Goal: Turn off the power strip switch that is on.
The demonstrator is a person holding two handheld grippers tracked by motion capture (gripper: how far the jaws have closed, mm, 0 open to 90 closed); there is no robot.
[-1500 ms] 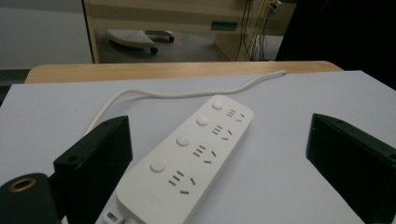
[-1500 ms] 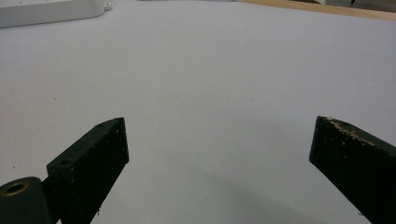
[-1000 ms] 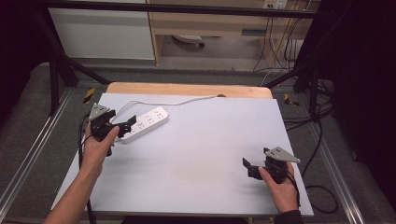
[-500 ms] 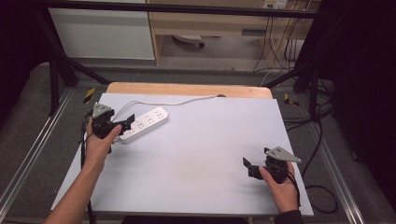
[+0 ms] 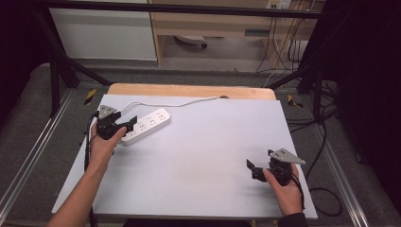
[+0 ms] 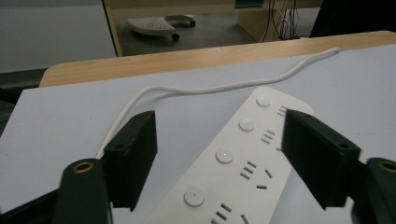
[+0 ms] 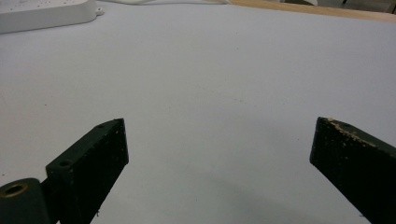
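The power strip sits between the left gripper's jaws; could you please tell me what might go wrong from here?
1. The left gripper has just been closing its jaws around the power strip, with a gap showing at the left jaw. It straddles one end, so a lift may tip the strip.
2. The white cord trails to the table's far edge and could drag or snag.
3. The right gripper rests open, far away, and cannot steady anything.
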